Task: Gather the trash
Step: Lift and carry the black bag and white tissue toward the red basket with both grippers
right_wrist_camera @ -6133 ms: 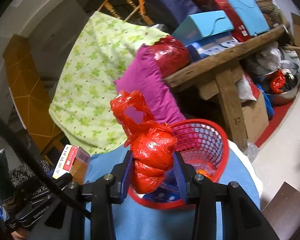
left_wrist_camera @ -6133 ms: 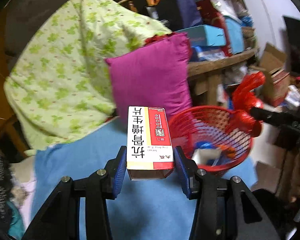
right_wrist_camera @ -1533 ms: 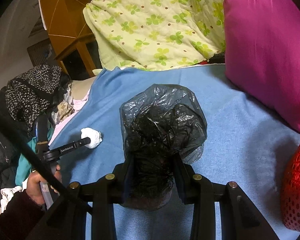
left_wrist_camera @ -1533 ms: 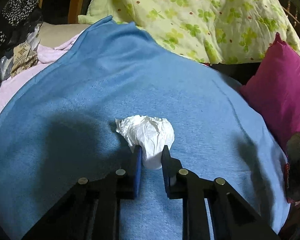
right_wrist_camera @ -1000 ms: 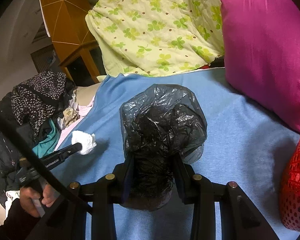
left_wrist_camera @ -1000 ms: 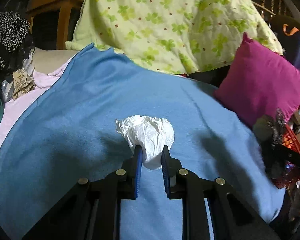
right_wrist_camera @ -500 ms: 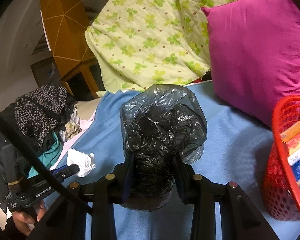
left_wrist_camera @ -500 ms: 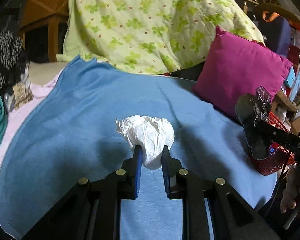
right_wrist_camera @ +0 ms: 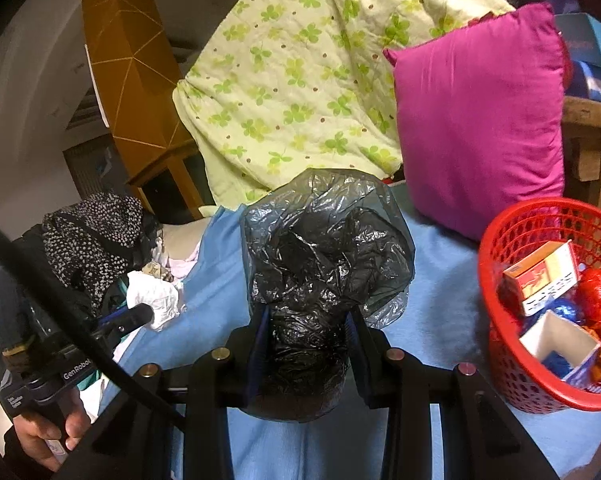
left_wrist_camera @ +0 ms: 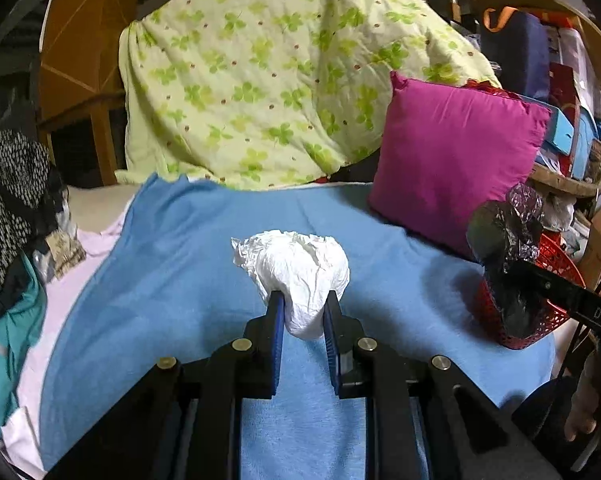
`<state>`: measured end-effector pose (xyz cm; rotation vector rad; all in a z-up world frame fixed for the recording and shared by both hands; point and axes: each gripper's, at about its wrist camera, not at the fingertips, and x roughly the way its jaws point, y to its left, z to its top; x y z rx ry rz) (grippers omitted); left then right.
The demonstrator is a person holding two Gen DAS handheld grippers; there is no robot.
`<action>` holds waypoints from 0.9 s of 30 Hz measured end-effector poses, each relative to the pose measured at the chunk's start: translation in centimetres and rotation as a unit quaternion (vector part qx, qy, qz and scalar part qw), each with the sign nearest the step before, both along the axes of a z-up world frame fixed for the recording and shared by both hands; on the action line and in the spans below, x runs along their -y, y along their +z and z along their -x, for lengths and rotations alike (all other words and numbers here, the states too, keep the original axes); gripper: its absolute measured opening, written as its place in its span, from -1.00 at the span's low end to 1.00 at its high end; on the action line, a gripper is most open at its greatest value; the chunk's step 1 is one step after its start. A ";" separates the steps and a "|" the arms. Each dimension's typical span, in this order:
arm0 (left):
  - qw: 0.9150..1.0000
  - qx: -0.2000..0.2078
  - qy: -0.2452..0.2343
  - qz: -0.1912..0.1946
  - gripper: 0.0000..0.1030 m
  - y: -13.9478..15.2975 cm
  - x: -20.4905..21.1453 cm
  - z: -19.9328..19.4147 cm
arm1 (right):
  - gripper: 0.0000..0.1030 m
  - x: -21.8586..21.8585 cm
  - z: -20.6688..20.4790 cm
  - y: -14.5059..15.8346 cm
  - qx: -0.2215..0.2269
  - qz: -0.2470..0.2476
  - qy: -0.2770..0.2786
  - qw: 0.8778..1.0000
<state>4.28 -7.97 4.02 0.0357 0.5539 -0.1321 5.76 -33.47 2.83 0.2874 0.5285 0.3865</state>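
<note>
White tissue wad (left_wrist_camera: 300,268) pinched in left gripper (left_wrist_camera: 303,316), black bag (right_wrist_camera: 320,272) clamped in right gripper (right_wrist_camera: 306,332)

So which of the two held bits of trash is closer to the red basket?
The black bag in the right gripper; the white tissue hangs farther from the basket.

Left tongs (left_wrist_camera: 302,306): tissue wad (left_wrist_camera: 296,268) between them, above blanket (left_wrist_camera: 172,280).
Right tongs (right_wrist_camera: 306,324): plastic bag (right_wrist_camera: 320,256) between them, left of basket (right_wrist_camera: 496,344).
Basket: on blanket; boxes (right_wrist_camera: 540,276) inside.
Pillow (right_wrist_camera: 480,120): behind basket, against quilt (right_wrist_camera: 292,80).
</note>
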 end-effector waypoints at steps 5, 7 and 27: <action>1.000 0.021 -0.007 -0.013 -0.61 1.7 1.2 1.4 | -0.24 0.9 1.4 1.1 0.015 -0.004 -0.003 1.000; 0.999 0.030 -0.009 -0.018 -0.61 2.4 1.7 2.0 | -0.24 1.2 2.0 1.7 0.021 -0.005 -0.005 1.000; 0.996 0.066 -0.012 -0.060 -0.61 5.3 5.1 4.5 | -0.24 4.2 5.2 3.8 0.055 -0.026 -0.023 0.998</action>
